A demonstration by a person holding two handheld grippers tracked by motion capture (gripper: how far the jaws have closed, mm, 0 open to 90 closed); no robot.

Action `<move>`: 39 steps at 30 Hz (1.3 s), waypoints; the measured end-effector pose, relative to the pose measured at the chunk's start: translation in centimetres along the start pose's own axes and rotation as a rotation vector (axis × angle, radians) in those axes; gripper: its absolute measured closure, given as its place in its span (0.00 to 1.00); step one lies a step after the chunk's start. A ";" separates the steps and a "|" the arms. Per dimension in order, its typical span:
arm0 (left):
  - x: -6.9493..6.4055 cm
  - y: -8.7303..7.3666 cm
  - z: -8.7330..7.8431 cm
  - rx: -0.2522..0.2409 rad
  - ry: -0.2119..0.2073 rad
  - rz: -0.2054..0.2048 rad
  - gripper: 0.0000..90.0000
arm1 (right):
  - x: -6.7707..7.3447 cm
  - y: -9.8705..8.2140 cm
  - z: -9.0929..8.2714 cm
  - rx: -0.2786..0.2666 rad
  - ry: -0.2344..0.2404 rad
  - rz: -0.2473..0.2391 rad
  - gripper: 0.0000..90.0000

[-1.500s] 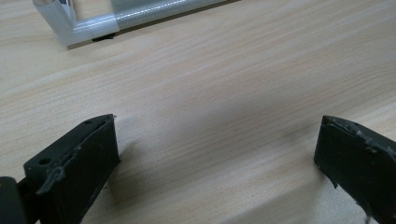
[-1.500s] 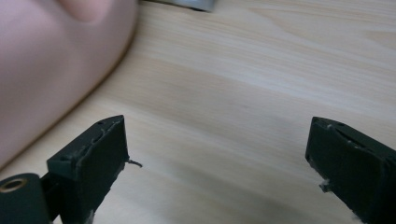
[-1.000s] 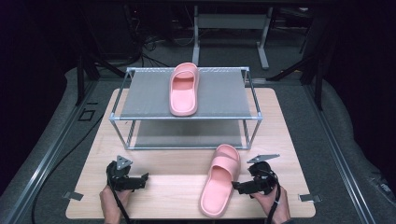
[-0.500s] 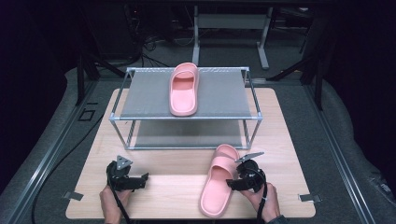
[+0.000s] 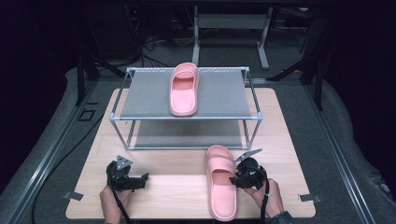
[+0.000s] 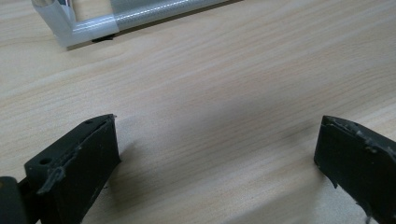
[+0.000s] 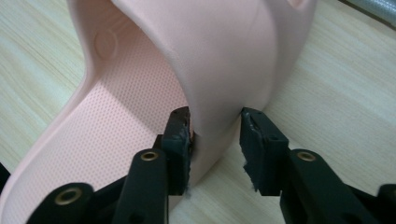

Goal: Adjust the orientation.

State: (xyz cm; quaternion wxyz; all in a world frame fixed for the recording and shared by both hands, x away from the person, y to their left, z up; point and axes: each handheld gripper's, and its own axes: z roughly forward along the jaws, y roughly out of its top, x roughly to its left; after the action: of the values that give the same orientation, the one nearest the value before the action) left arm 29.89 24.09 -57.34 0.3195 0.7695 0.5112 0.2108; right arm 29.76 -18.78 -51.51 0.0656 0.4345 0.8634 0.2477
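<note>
- Since a second ago the right gripper (image 5: 236, 176) has slid in from the table's right side to the near slipper (image 5: 220, 186), and its jaws have just been closing with the slipper's side wall between them.
- Seen from the right gripper view, one jaw sits inside the slipper (image 7: 154, 93) against the strap's base; the other stands outside with a thin gap, so the grip is not yet tight.
- That slipper lies on the table (image 5: 168, 163) in front of the rack (image 5: 252, 116), toe close to the rack's lower rail, heel near the table's front edge.
- A second slipper (image 5: 183, 88) rests on the rack's top shelf.
- Off to the left, the left gripper (image 5: 140, 179) rests low over bare wood, jaws wide apart and holding nothing, with free table between it and the near slipper.
</note>
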 end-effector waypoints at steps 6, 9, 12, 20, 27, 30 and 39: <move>0.0 0.0 0.0 0.000 0.000 0.000 0.00 | -0.1 1.1 0.0 0.062 -0.019 -0.066 0.78; 0.0 0.0 0.0 -0.001 0.001 0.000 0.00 | -0.2 1.6 0.1 0.094 -0.022 -0.107 0.81; 0.0 0.0 0.0 -0.001 0.000 -0.002 0.00 | -0.3 2.4 0.2 0.133 -0.024 -0.164 0.83; 0.0 0.0 0.0 -0.001 0.002 -0.003 0.00 | -0.5 3.9 0.5 0.206 -0.065 -0.318 0.89; 0.0 0.0 0.0 -0.002 0.002 -0.003 0.00 | -0.7 4.8 0.8 0.249 -0.077 -0.400 0.88; 0.0 0.0 0.0 -0.002 0.002 -0.003 0.00 | -1.0 5.1 1.0 0.252 -0.041 -0.384 0.81; 0.0 0.0 0.0 -0.002 0.002 -0.003 0.00 | -1.5 5.5 1.5 0.251 -0.028 -0.361 0.87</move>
State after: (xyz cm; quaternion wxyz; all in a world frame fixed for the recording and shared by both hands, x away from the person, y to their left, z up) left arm 29.93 24.07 -57.35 0.3199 0.7683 0.5125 0.2114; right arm 35.14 -16.68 -50.35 0.0664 0.2811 0.9503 0.1165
